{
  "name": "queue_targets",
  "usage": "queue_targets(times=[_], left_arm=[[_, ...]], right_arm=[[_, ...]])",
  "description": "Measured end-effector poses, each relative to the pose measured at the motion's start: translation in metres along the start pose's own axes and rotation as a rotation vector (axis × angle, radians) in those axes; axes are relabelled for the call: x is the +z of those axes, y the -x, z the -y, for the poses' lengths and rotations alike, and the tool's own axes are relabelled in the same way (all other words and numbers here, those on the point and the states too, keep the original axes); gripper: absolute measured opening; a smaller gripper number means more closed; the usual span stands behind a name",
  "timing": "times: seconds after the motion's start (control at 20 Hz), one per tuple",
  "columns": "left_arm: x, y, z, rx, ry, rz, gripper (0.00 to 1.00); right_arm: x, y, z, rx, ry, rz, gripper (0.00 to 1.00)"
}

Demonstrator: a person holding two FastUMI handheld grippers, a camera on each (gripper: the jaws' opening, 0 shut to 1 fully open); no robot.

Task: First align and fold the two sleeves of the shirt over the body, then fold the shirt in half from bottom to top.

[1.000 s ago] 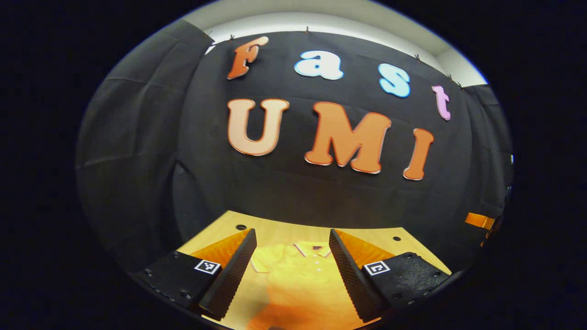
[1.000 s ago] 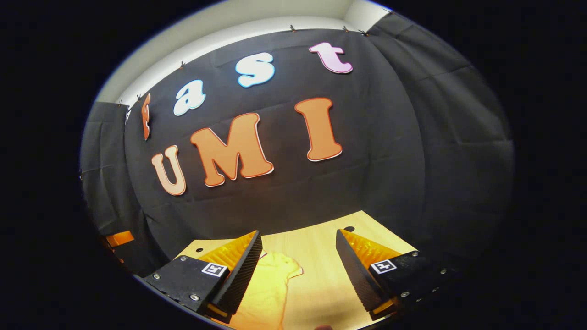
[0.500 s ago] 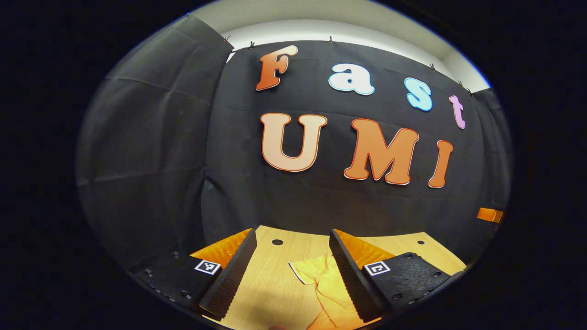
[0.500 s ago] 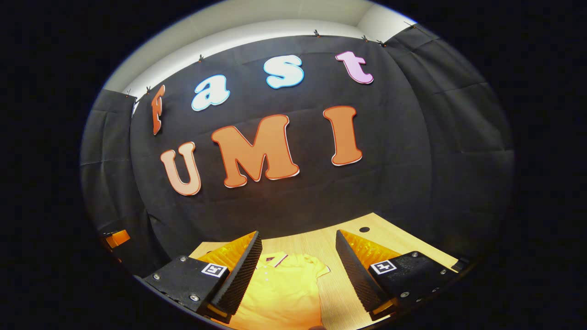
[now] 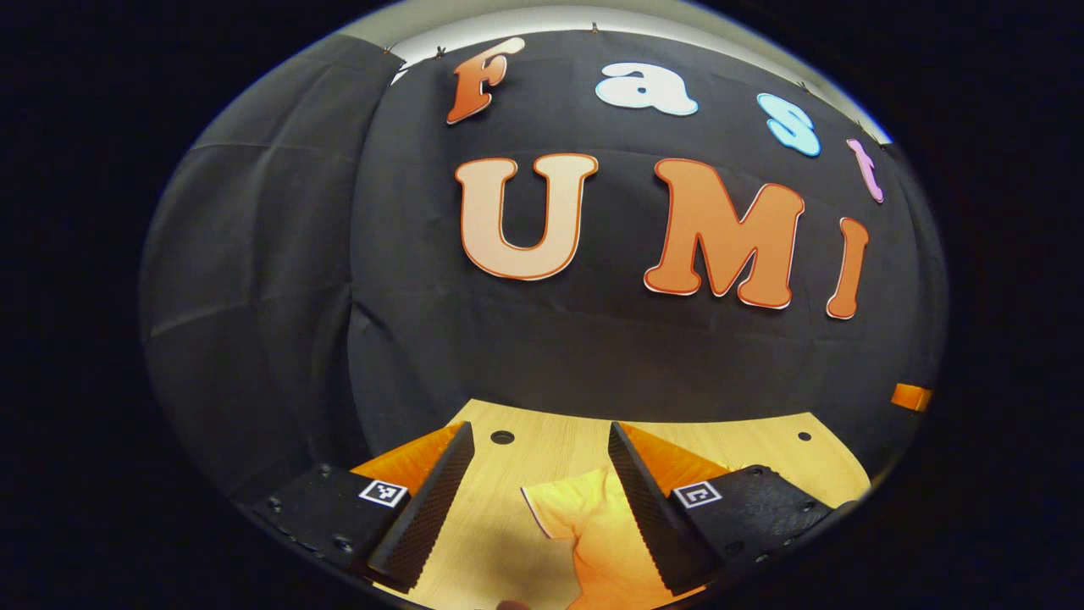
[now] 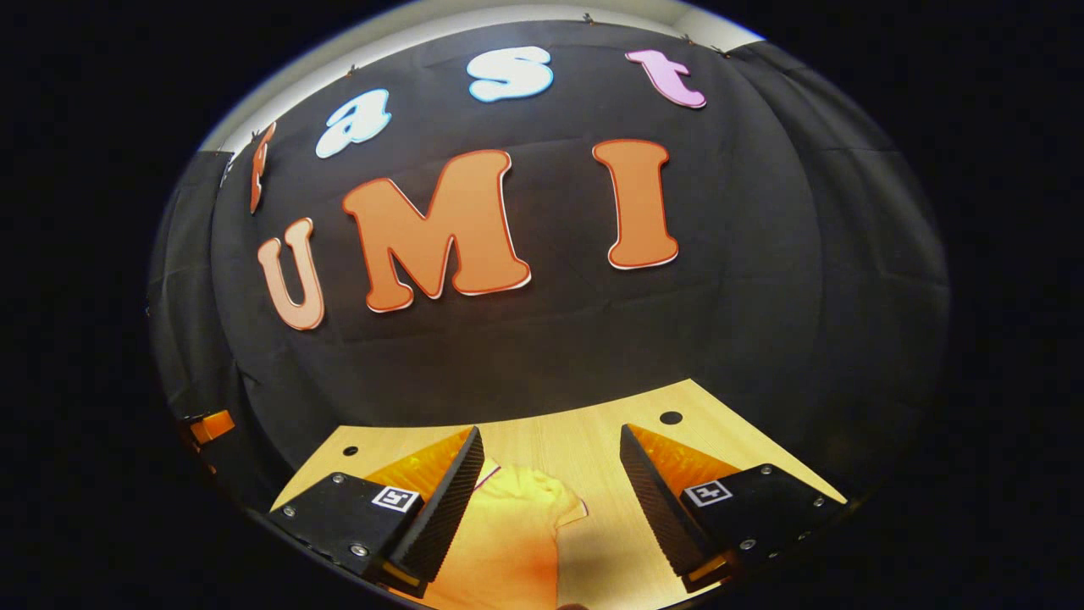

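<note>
One shirt (image 5: 593,534) on one wooden table (image 5: 550,445); two table holes (image 5: 502,437); two grippers, left gripper (image 5: 538,508) and right gripper (image 6: 550,508).

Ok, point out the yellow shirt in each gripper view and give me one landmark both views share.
Left gripper view: the yellow shirt lies low, right of centre, running under that gripper's right-hand finger.
Right gripper view: the shirt lies low, left of centre, beside the left-hand finger.
Shared landmark: the wooden table with round holes near its far edge, against the black cloth wall.
</note>
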State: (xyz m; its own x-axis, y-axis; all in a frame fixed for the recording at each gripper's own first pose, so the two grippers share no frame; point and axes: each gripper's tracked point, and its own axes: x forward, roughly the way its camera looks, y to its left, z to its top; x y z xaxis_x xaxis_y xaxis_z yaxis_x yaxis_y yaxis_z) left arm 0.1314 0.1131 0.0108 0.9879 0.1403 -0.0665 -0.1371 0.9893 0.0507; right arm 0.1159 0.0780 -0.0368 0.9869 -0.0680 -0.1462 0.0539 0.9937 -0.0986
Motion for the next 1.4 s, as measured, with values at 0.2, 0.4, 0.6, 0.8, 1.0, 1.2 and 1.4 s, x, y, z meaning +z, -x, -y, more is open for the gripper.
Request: queue_targets(times=[0.2,0.4,0.6,0.8,1.0,1.2,1.4], left_arm=[[-0.016,-0.027,0.012,0.021,-0.020,-0.037,0.98],[-0.030,-0.055,0.019,0.001,-0.040,-0.081,0.98],[-0.044,-0.086,0.009,-0.008,-0.066,-0.128,0.98],[-0.065,-0.115,-0.010,-0.005,-0.068,-0.188,0.98],[-0.080,-0.129,-0.020,-0.002,-0.064,-0.227,0.98],[-0.086,-0.133,-0.023,-0.010,-0.048,-0.246,0.98],[-0.083,-0.133,-0.024,-0.016,-0.060,-0.233,0.98]], right_arm=[[-0.052,-0.089,0.023,0.007,0.094,-0.253,0.98],[-0.117,-0.150,0.029,-0.001,0.131,-0.503,0.99],[-0.182,-0.187,0.028,-0.019,0.093,-0.713,0.99],[-0.237,-0.209,0.025,-0.067,0.108,-0.846,0.98],[-0.264,-0.208,0.023,-0.086,0.113,-0.936,0.77],[-0.267,-0.212,0.020,-0.118,0.075,-0.941,0.22],[-0.265,-0.210,0.016,-0.127,0.083,-0.914,0.00]])
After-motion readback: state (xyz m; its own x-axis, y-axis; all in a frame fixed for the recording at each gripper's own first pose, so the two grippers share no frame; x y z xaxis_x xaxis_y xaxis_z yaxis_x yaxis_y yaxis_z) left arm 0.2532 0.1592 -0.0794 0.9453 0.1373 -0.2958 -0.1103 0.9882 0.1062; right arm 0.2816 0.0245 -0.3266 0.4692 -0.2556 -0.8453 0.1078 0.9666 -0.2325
